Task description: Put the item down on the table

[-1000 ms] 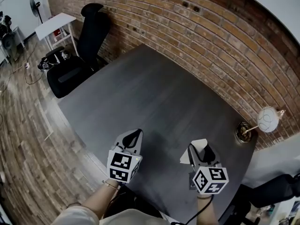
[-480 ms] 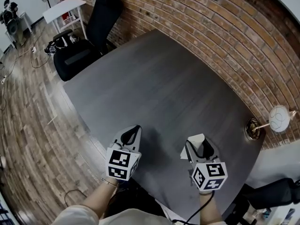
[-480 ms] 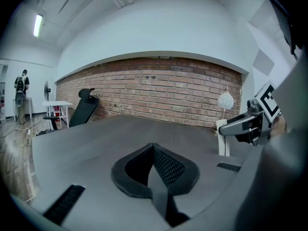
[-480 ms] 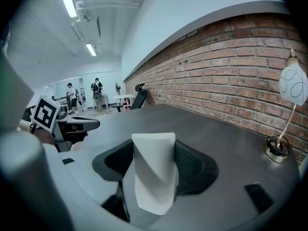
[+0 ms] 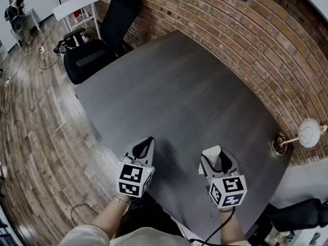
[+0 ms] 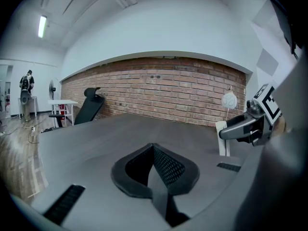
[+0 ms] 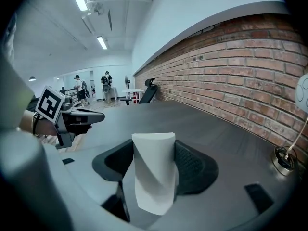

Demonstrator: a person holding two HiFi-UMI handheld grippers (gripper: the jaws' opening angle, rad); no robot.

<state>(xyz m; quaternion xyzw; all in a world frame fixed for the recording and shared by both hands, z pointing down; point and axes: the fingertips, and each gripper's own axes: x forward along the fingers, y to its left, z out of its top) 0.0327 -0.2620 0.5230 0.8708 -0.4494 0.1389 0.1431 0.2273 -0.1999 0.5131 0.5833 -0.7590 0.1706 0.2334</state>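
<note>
**Block (image 7: 153, 177) gripped upright in the right tool, low over the bench**

The block, white and twisted along its length, stands between the jaws of the right tool (image 5: 219, 163), which press on its two sides. It sits over the near part of the dark bench (image 5: 179, 86), not far from the edge closest to the person. In the left gripper view its lower end lies very close to the bench surface; whether it touches cannot be told. The left tool (image 5: 144, 147) hovers just beside, to the left, with its jaws brought together on nothing. A lamp (image 5: 309, 132) stands at the far right corner, well apart from both tools.

Judgement: the item has not yet been set down; what remains is to seat it and open the jaws.

Risks from this position:
- If the jaws part while the block hangs above the surface, it would drop and, being tall and twisted, probably tip over.
- If the tool is tilted at release, the base would meet the bench on one edge, with the same result.
- If one jaw drags on the block as it opens, the block could be pulled sideways.
- A toppled block so near the edge could roll off the bench.
</note>
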